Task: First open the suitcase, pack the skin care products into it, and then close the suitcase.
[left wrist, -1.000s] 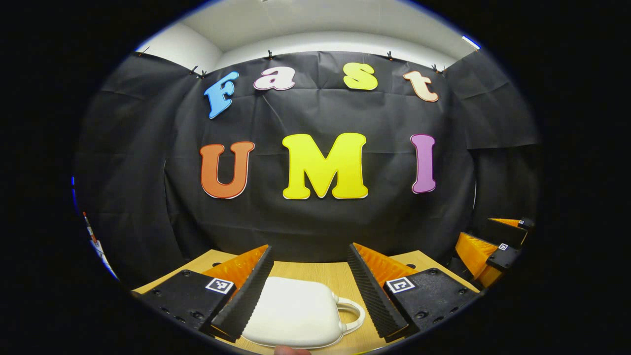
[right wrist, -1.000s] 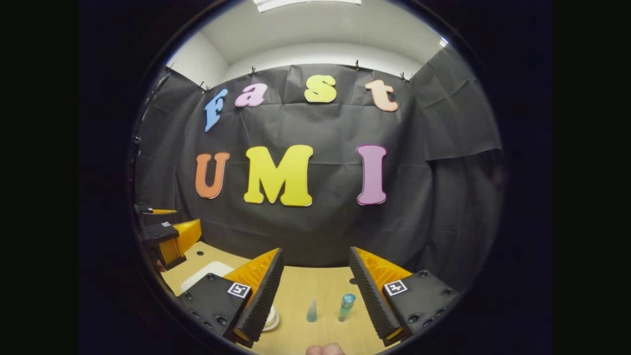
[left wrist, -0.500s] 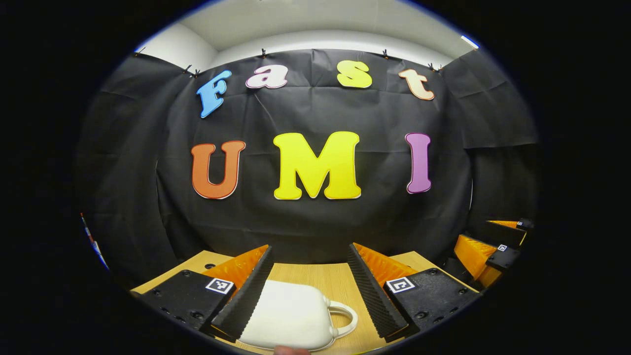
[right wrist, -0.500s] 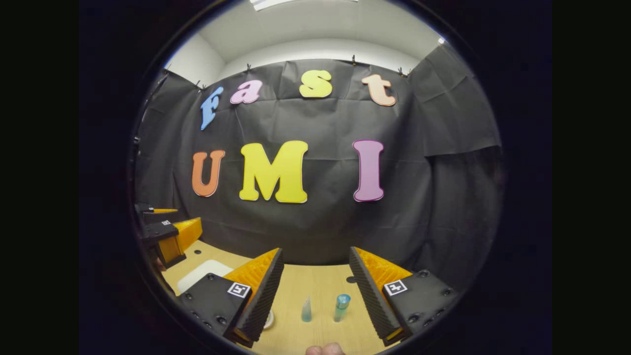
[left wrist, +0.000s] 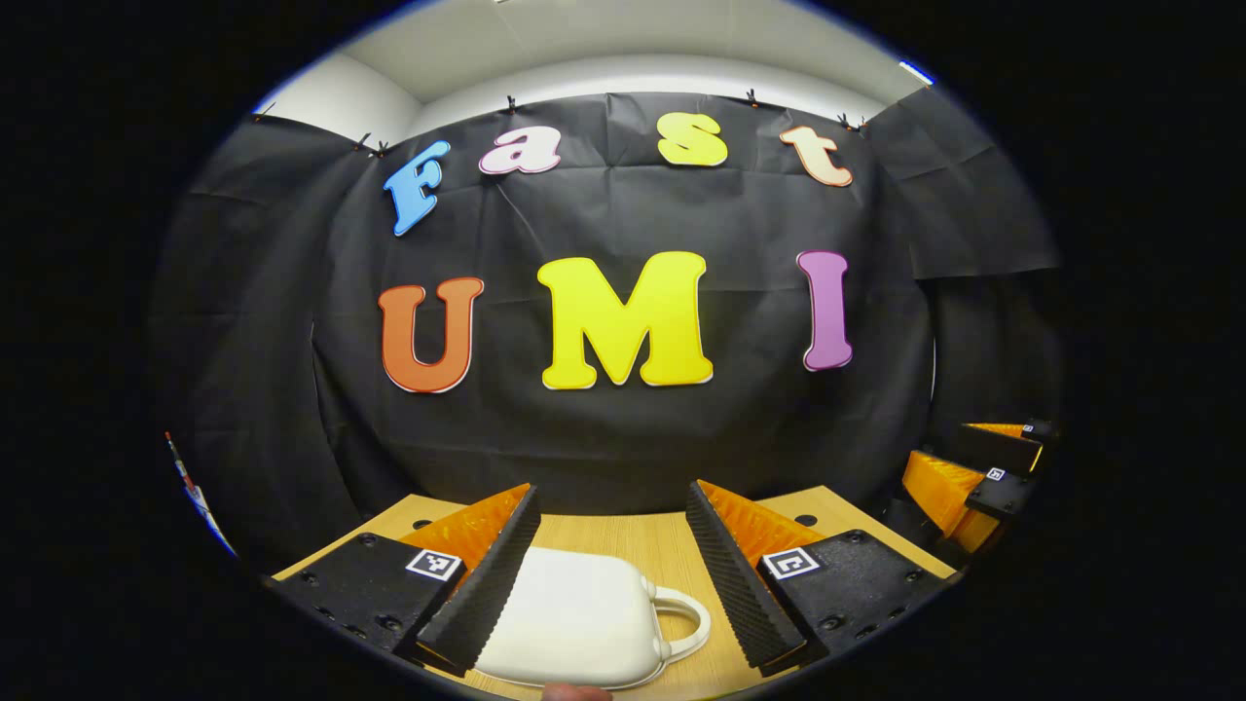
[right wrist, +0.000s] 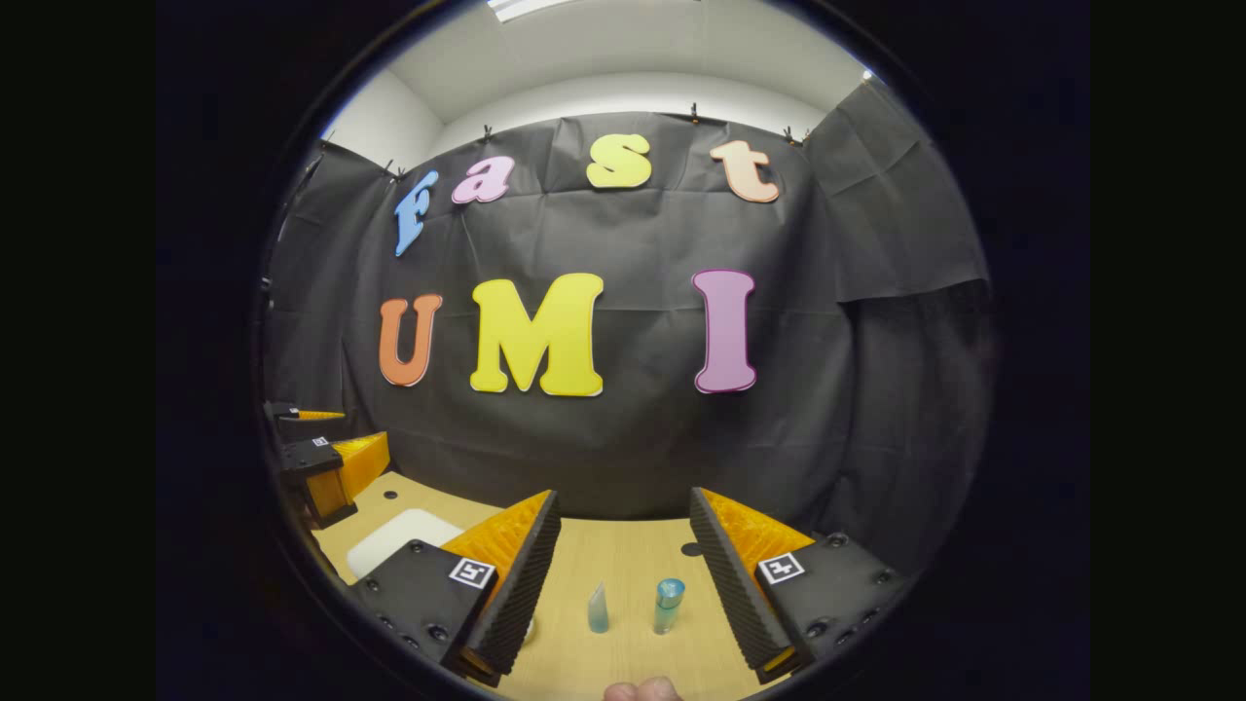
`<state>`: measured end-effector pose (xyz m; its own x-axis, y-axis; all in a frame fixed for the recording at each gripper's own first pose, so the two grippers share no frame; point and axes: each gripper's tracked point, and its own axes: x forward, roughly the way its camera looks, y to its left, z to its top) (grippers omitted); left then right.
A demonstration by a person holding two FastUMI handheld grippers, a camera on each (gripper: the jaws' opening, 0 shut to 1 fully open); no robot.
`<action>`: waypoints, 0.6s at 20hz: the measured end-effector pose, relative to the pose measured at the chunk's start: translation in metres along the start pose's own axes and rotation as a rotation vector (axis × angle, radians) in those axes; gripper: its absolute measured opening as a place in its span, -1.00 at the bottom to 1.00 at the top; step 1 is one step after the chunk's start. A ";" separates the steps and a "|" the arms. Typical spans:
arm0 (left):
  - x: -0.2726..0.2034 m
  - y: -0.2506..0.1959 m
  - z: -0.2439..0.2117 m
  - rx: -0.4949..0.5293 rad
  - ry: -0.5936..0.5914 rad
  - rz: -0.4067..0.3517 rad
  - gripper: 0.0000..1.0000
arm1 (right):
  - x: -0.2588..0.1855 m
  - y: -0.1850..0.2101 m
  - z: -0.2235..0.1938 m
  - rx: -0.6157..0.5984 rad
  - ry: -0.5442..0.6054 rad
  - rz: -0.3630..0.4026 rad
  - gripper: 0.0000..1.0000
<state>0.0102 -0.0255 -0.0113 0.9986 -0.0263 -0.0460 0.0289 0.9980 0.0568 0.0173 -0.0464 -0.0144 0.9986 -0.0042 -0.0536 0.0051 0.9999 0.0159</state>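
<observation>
The wooden table (left wrist: pixel 623 540) runs up to the black cloth wall (left wrist: pixel 623 438), and on it the closed white suitcase (left wrist: pixel 574 623) lies flat near the near edge with its handle (left wrist: pixel 686 623) turned right, below and between the spread fingers of the left claw (left wrist: pixel 611 574). The right claw (right wrist: pixel 623 574) is also spread wide, touching nothing. Two small skin care products stand upright just beside each other between its fingers: a round-capped bottle (right wrist: pixel 668 606) and a pointed tube (right wrist: pixel 598 608).
</observation>
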 end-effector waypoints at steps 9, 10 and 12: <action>0.018 -0.044 -0.071 0.421 0.103 -0.131 0.97 | -0.002 -0.060 -0.031 -0.051 0.079 -0.079 0.58; 0.020 -0.052 -0.087 0.494 0.118 -0.161 0.97 | -0.003 -0.070 -0.035 -0.054 0.087 -0.099 0.59; 0.020 -0.072 -0.119 0.622 0.158 -0.221 0.96 | -0.008 -0.091 -0.044 -0.058 0.111 -0.139 0.59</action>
<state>0.0225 -0.0905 -0.1351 0.9494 -0.1695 -0.2645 0.2984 0.7497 0.5907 0.0068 -0.1367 -0.0595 0.9765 -0.1433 -0.1612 0.1359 0.9891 -0.0563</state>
